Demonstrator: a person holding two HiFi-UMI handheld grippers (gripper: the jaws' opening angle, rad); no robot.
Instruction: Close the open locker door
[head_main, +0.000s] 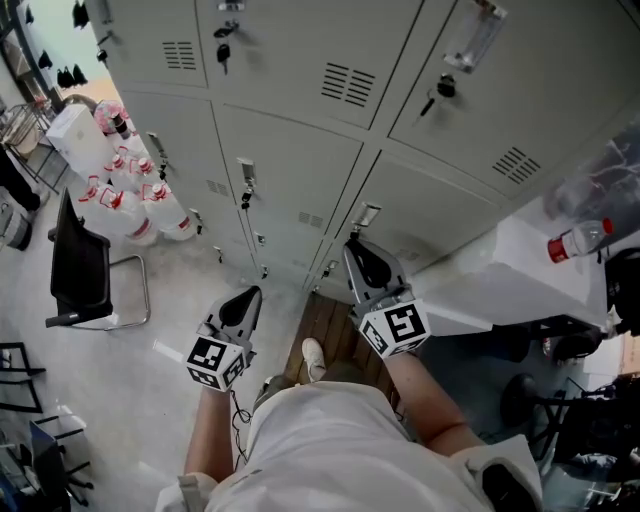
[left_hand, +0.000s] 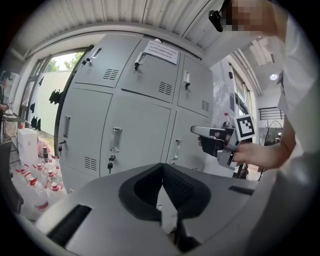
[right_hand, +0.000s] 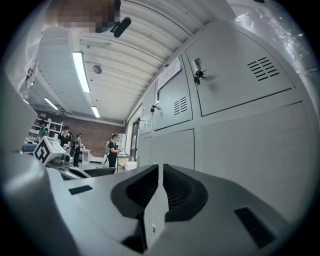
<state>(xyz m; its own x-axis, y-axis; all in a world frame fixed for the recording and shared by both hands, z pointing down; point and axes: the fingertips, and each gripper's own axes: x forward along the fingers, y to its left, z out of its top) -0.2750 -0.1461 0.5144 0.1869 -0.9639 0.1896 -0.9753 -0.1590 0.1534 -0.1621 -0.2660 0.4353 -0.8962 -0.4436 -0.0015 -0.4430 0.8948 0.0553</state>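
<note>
Ahead: grey metal lockers (head_main: 290, 170), stacked in rows across the view.
Left floor: cluster of clear plastic water bottles (head_main: 130, 195) against the lockers; black chair (head_main: 80, 270) in front of them.
Right: white table (head_main: 480, 290) beside the lockers, with a red-capped plastic bottle (head_main: 578, 240) lying on it.
Below: slatted wooden board (head_main: 335, 335) on the floor, before the lockers.

**A locker bay in a workshop hall**

I'm looking at a wall of grey steel lockers (head_main: 290, 170), vented and keyed, standing on a bare concrete floor (head_main: 150, 400). Overhead I see a ribbed metal ceiling (right_hand: 130, 50) with tube lights (right_hand: 81, 70). Far down the hall there is a brick wall (right_hand: 95, 137), with people (right_hand: 114, 150) standing at tables. Bottled water (head_main: 130, 195) is stacked beside the lockers, near a black chair (head_main: 78, 268).
</note>
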